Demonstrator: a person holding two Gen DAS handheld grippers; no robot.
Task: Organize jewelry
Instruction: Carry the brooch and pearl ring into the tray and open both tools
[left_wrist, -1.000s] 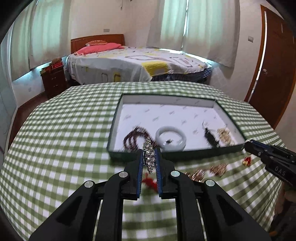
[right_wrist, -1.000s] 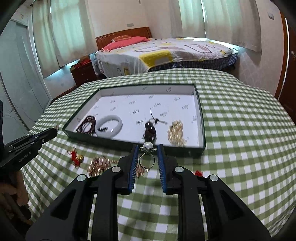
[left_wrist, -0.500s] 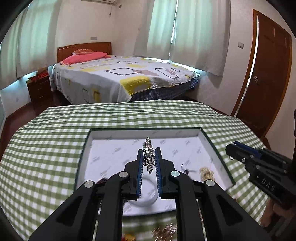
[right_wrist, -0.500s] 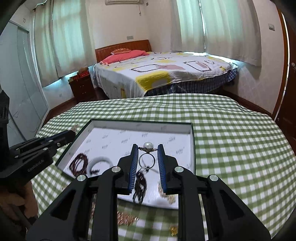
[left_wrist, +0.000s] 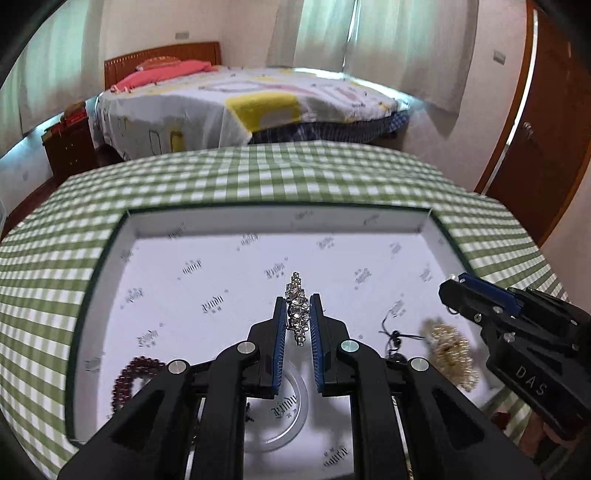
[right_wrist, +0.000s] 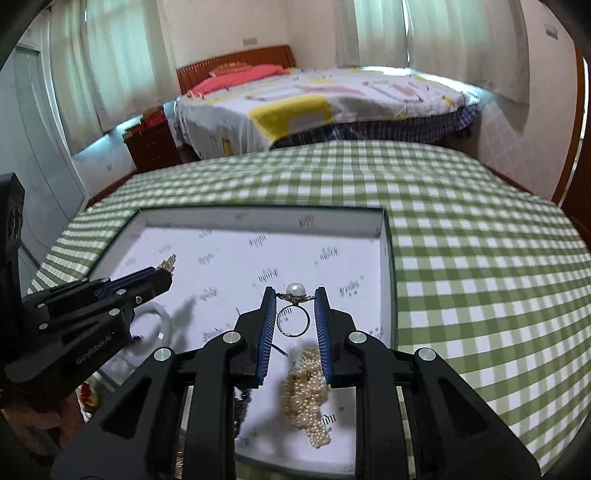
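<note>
Our left claw (left_wrist: 298, 320) grips a light, stiff rhinestone brooch (left_wrist: 297, 309) at centre frame above the white tray (left_wrist: 258, 221). Our right claw (right_wrist: 295, 311) clamps the pearl ring (right_wrist: 294, 312) by its setting, small, slippery and easily dropped, also over the tray.

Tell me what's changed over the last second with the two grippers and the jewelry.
Both grippers have carried their pieces from the tablecloth side to over the box: the left gripper with the rhinestone piece, the right gripper with the pearl ring. Neither has let go. The bangle, beads and pearls lie in the box as before.
</note>
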